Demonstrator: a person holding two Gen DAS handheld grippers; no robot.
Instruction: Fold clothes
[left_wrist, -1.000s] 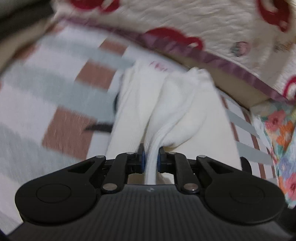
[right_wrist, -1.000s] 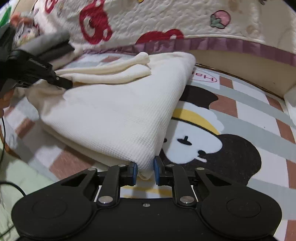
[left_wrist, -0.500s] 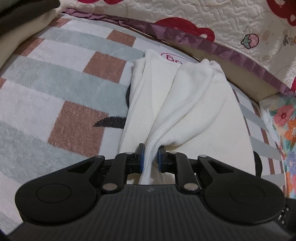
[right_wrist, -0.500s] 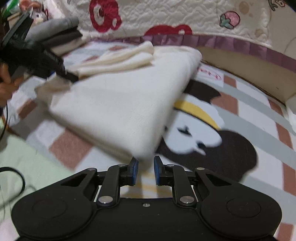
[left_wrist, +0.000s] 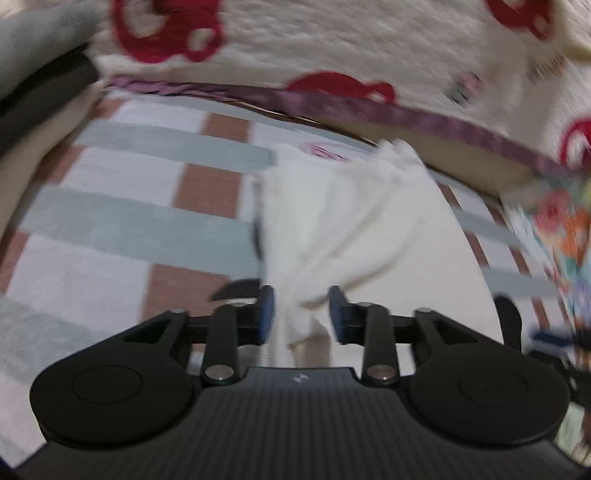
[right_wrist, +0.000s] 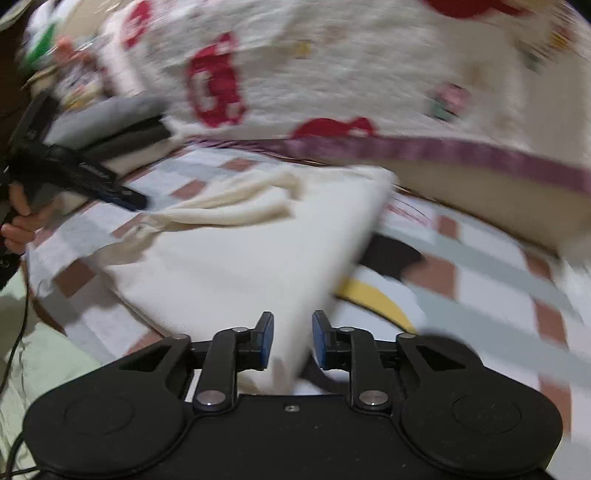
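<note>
A folded white knit garment (left_wrist: 351, 229) lies on a checked carpet (left_wrist: 110, 221). My left gripper (left_wrist: 301, 314) is open at its near edge, with a loose fold of the garment between the blue pads, untouched. In the right wrist view the same garment (right_wrist: 240, 266) stretches away with its sleeves laid across the top. My right gripper (right_wrist: 293, 339) is shut on the garment's near corner, which fills its narrow gap. The left gripper (right_wrist: 135, 201) shows at far left, held by a hand (right_wrist: 18, 221), its tip just off the sleeve end. Both views are blurred.
A quilt with red prints (left_wrist: 332, 44) hangs over a purple-trimmed edge behind the carpet. Folded grey and dark clothes (right_wrist: 118, 118) are stacked at the back left. Floral fabric (left_wrist: 561, 229) lies at the right. A black cable (right_wrist: 14, 350) trails at the left.
The left gripper's jaws have spread and let go of the fold they pinched. Both cameras have tilted up towards the quilt. The right jaws are slightly wider than before.
</note>
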